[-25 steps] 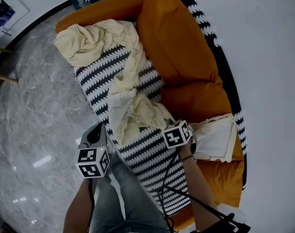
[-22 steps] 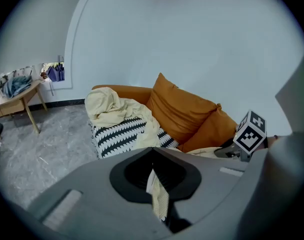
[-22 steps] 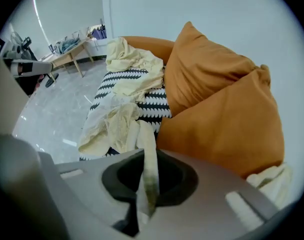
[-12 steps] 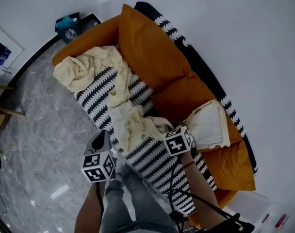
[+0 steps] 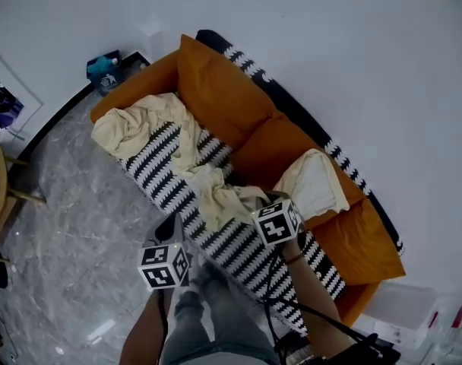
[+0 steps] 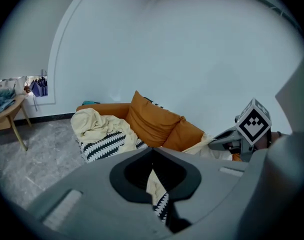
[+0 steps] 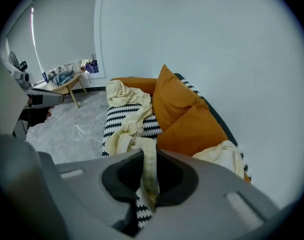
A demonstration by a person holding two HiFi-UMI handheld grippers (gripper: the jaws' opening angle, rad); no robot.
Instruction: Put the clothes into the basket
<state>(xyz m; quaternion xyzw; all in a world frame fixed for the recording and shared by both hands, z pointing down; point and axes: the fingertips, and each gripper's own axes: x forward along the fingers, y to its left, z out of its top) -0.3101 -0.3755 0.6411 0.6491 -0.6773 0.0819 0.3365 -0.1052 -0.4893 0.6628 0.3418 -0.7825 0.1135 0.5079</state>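
Right tool (image 7: 149,176) is clamped on a narrow fold of the cream garment (image 5: 219,200); in the right gripper view the soft, ribbed-looking strip runs up between the jaws. That garment lies crumpled on the sofa seat, on the black-and-white zigzag cover (image 5: 242,245). From there cream cloth trails along the seat to a bigger bunched heap (image 5: 128,124) at the far armrest; I can't tell if it's one piece or several. Left tool (image 6: 154,176) has its jaws almost together, with only a thin slit between them. I see nothing held in it; it hangs off the seat's front edge over the grey marble floor (image 5: 71,219). The sofa (image 5: 216,90) has two plump orange back cushions with smooth fabric. A flatter, folded cream piece (image 5: 314,185) rests against the nearer cushion, just beside the right tool's marker cube.
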